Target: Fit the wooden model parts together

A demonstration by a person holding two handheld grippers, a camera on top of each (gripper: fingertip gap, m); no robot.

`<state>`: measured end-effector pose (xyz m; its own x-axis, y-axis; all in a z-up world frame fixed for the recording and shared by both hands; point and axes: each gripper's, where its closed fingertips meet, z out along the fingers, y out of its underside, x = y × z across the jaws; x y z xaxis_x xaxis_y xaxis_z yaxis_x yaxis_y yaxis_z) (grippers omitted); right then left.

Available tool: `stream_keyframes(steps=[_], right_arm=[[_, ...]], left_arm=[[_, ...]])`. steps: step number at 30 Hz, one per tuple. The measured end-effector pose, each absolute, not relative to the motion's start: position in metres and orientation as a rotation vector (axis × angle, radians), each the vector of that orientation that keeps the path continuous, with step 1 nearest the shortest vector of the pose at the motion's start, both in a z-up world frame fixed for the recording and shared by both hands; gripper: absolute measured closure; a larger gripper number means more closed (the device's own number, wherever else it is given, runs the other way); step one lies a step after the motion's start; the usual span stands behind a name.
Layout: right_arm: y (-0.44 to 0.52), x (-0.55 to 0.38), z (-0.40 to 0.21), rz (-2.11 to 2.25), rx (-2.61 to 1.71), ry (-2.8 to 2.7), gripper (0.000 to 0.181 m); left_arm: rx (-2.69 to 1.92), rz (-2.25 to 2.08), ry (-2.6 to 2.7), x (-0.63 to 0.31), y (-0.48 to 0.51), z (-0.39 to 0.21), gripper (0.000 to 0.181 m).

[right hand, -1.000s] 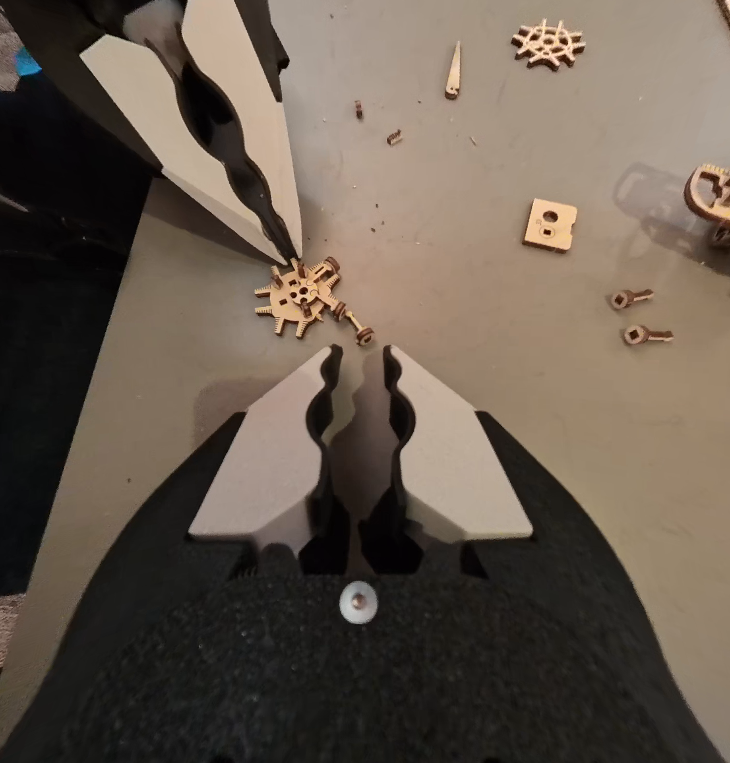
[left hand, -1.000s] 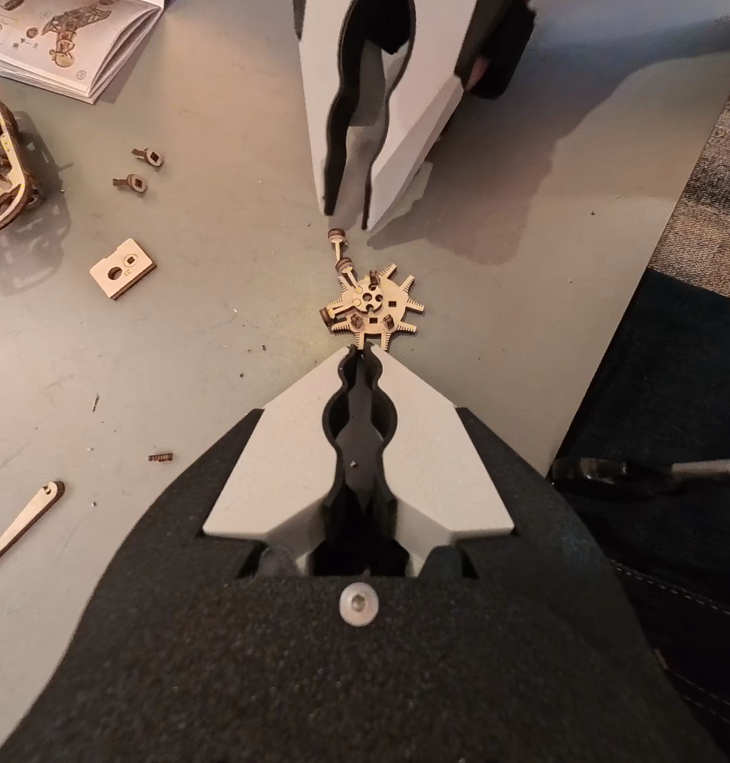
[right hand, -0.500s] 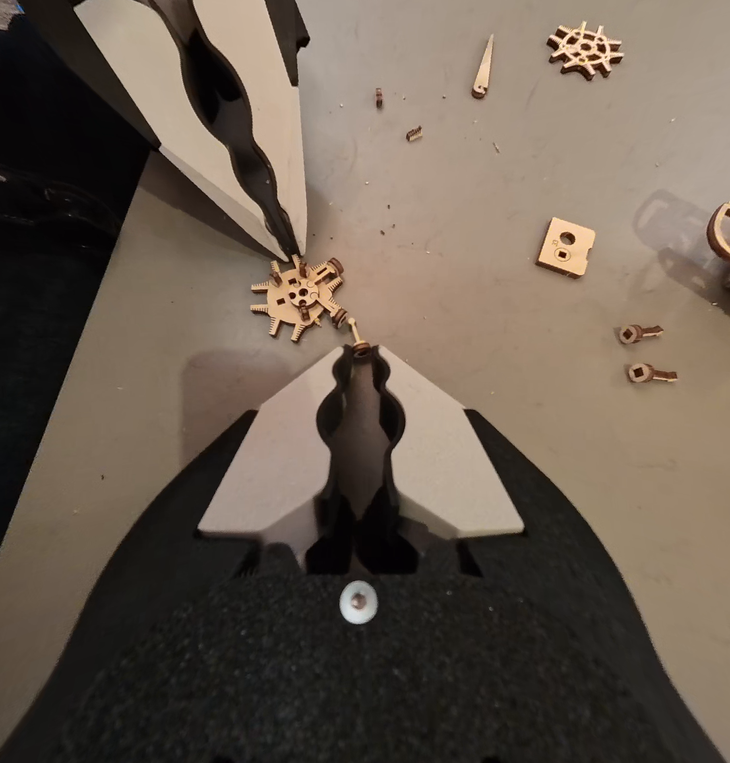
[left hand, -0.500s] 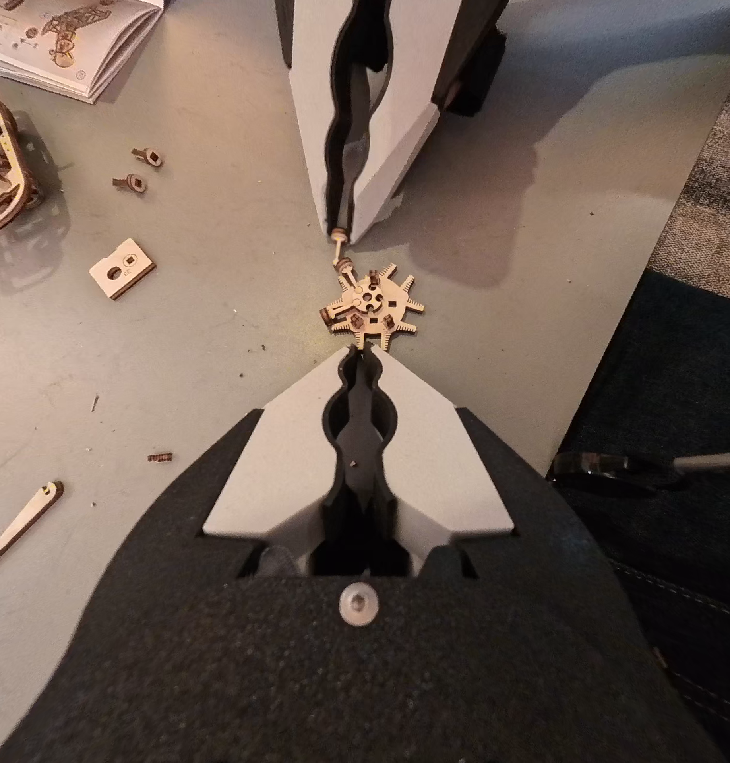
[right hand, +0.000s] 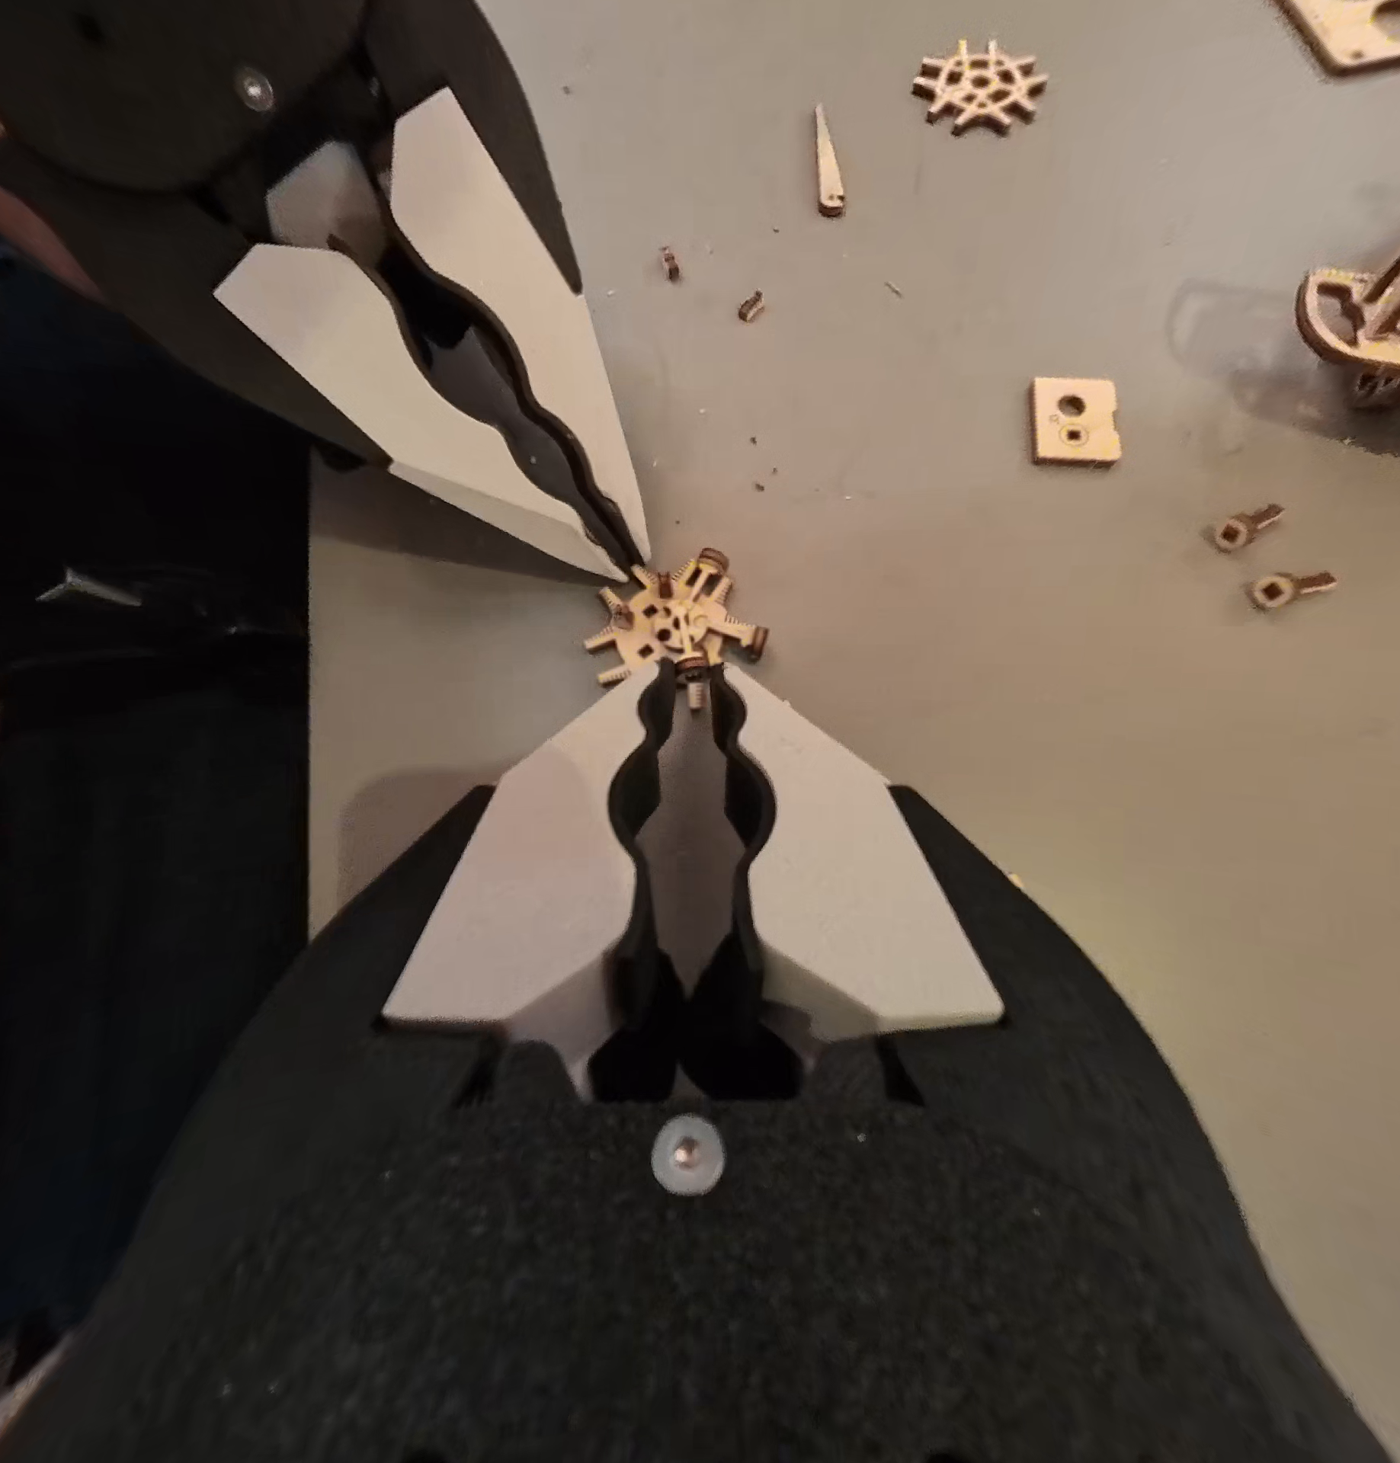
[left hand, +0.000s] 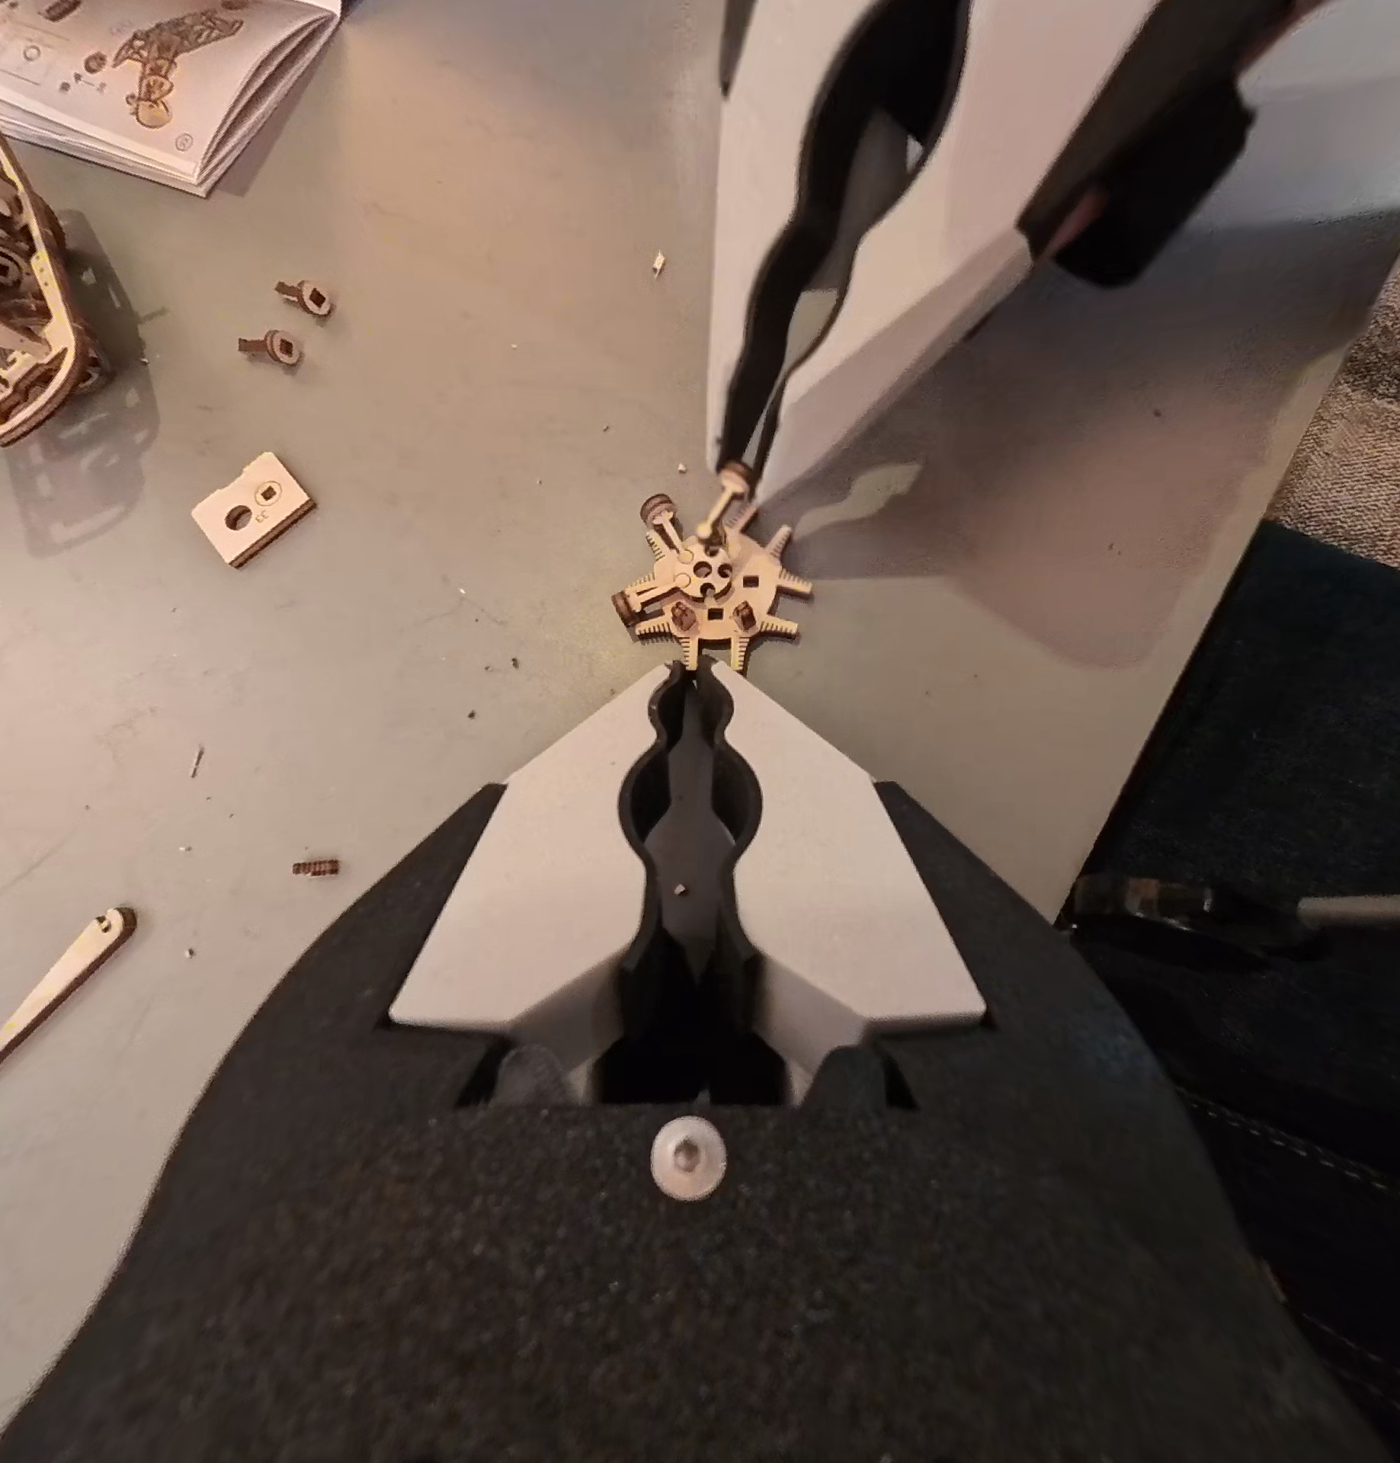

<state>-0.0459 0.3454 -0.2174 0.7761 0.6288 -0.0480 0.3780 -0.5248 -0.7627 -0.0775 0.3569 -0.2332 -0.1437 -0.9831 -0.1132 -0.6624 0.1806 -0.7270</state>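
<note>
A small wooden gear wheel (left hand: pixel 716 590) with toothed spokes lies on the grey table near its right edge. My left gripper (left hand: pixel 692 671) is shut on one spoke at the gear's near side. My right gripper (left hand: pixel 740 467) reaches in from the far side and is shut on a thin wooden pin (left hand: pixel 724 503) that slants down to the gear's hub. In the right wrist view the right gripper (right hand: pixel 692 673) holds the pin (right hand: pixel 692 682) at the gear (right hand: pixel 665 621). There the left gripper (right hand: pixel 629 566) pinches the gear's far left spoke.
A booklet (left hand: pixel 150 87) and a part-built wooden model (left hand: pixel 15 317) sit far left. A square plate (left hand: pixel 253 507), two small keyed pieces (left hand: pixel 304 293), a pointed sliver (left hand: pixel 47 997) and a spoked wheel (right hand: pixel 981 83) lie loose. A person's dark trouser leg (left hand: pixel 1274 792) is beyond the table edge. Across from one pair of fingers to the other is roughly 5 cm. The square plate (left hand: pixel 253 507) is about 15 cm from both grippers' fingertips. It is also in sight in the right wrist view (right hand: pixel 1072 419).
My right gripper has shut on the pin beside the gear, then swung it to the right and tilted it onto the hub. My left gripper has held the gear still.
</note>
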Motion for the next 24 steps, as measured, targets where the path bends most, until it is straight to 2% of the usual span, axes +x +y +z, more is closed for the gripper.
stream_keyframes(steps=[24], right_arm=[[0.3430, -0.0438, -0.2252, 0.140, -2.311, -0.464, 0.174]], left_arm=[[-1.567, -0.701, 1.849, -0.0774, 0.3595, -0.2333, 0.181]])
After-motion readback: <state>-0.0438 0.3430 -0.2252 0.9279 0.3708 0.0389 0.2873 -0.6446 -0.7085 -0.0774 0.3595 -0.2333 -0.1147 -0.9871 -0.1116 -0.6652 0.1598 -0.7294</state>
